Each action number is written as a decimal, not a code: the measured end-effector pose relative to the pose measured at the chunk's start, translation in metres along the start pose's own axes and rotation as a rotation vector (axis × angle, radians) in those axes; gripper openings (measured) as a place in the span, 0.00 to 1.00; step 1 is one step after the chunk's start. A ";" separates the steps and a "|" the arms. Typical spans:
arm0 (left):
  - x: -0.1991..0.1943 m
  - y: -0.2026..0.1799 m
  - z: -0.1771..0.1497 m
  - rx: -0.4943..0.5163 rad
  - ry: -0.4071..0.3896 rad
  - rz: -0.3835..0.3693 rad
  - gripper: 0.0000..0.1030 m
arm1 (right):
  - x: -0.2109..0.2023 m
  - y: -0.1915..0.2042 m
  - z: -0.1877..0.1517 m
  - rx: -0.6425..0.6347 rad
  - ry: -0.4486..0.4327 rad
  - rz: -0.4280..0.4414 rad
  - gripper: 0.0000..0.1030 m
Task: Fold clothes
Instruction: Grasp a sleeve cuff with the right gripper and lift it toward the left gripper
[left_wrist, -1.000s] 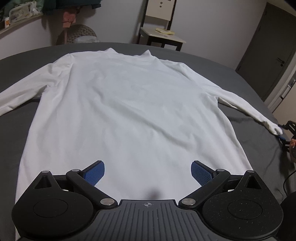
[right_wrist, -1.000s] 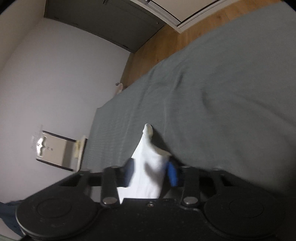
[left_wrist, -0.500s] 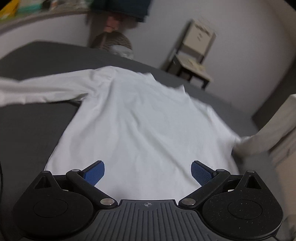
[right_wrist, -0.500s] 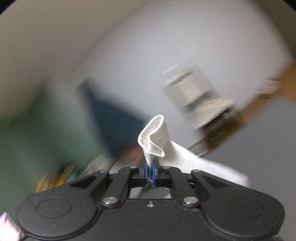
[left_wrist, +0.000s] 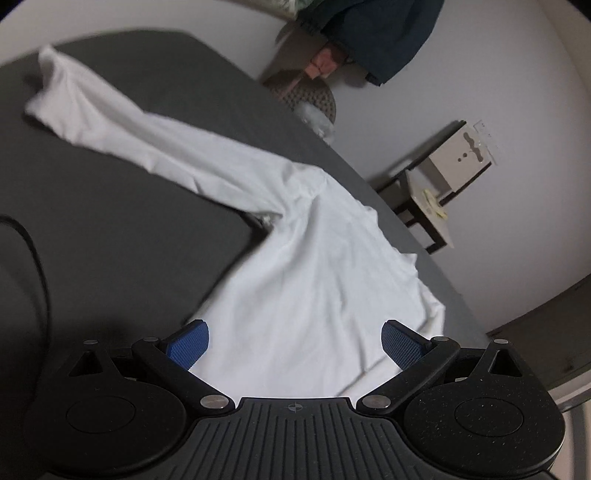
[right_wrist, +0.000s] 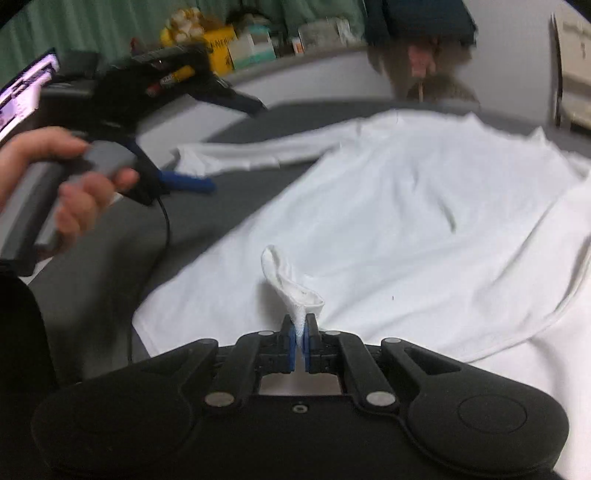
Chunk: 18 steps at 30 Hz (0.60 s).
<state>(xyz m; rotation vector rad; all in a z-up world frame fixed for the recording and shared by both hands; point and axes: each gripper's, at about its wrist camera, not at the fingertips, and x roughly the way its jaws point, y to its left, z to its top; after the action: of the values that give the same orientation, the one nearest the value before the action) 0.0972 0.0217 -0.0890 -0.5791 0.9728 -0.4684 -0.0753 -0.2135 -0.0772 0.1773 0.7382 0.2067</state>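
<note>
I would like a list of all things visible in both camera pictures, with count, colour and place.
shirt: one, white, long-sleeved, spread on the bed; its cuff is pinched in the right gripper
bed: one, dark grey cover, under the shirt
chair: one, pale seat and dark legs, by the wall
dark garment: one, navy, hanging at the wall
left gripper: one, black with blue pads, open above the shirt
right gripper: one, black, shut
hand: one, holding the left gripper's handle

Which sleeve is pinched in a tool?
The shirt's right-hand sleeve cuff, clamped in the right tool over the body; the other sleeve lies flat, untouched.
</note>
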 end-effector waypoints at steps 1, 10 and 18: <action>0.003 0.000 0.000 -0.011 0.023 -0.026 0.97 | -0.010 0.005 0.001 -0.029 -0.063 -0.006 0.05; 0.025 -0.010 -0.013 -0.030 0.220 -0.215 1.00 | -0.051 0.023 -0.015 -0.095 -0.316 -0.055 0.05; 0.049 -0.016 -0.037 -0.071 0.368 -0.275 0.99 | -0.044 0.031 -0.026 -0.146 -0.274 -0.077 0.05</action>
<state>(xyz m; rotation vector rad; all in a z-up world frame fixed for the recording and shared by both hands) 0.0868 -0.0299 -0.1256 -0.7103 1.2702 -0.8078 -0.1288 -0.1927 -0.0609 0.0367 0.4549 0.1578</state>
